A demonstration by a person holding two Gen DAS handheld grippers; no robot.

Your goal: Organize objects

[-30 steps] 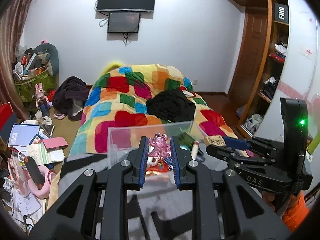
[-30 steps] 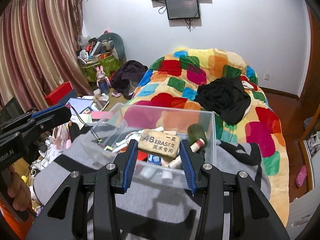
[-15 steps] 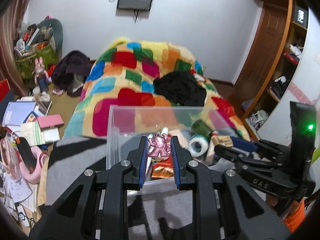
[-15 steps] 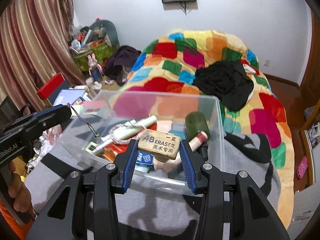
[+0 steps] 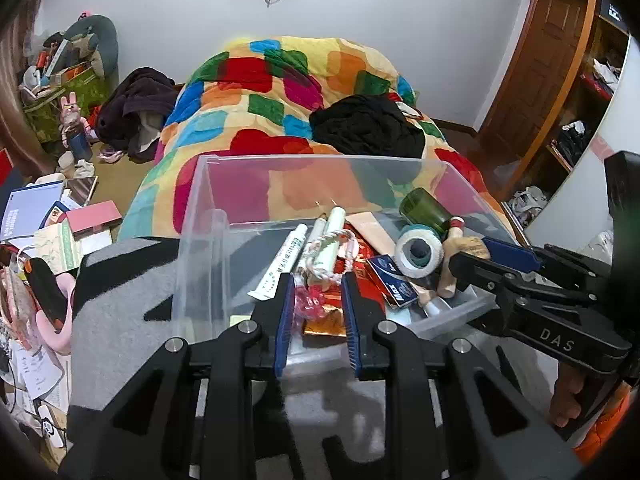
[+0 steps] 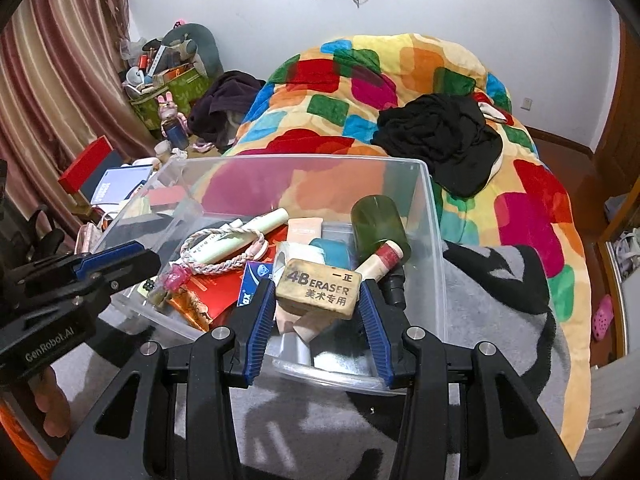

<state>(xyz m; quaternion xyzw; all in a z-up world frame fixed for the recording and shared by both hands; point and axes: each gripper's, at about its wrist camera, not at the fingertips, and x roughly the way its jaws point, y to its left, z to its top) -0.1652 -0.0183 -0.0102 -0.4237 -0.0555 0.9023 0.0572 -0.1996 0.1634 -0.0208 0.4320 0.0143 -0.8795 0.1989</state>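
Both grippers had dipped lower over the clear bin (image 6: pixel 434 216) since a second earlier. The right gripper (image 6: pixel 318 304) clamped the eraser (image 6: pixel 318 288), printed "4B ERASER", above the bin's clutter. The left gripper (image 5: pixel 316 304), marked "GenRobot.AI", seemingly still pinched the pink figurine (image 5: pixel 310 300).

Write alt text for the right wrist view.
The right tool grips a tan 4B eraser over a cluttered clear plastic bin. The left tool enters from the left holding a pink charm.
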